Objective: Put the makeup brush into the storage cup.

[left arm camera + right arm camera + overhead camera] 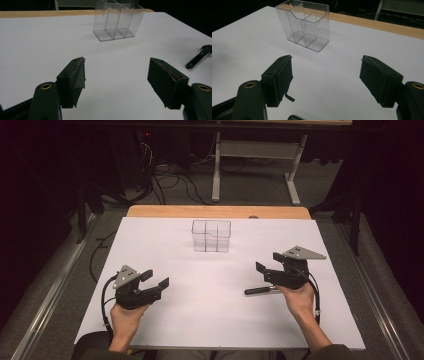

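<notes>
A clear plastic organiser with several compartments stands empty on the white sheet towards the far middle; it is also ahead of both jaw pairs. A black pen-like object lies flat just left of the right hand, seen too at the right edge of the left gripper view. My left gripper rests at the near left, open, nothing between its jaws. My right gripper sits at the near right, open and empty, above the pen-like object.
The white sheet covers a wooden table whose far edge shows behind the organiser. Beyond stand a white desk frame and floor cables. A metal rail runs along the left side.
</notes>
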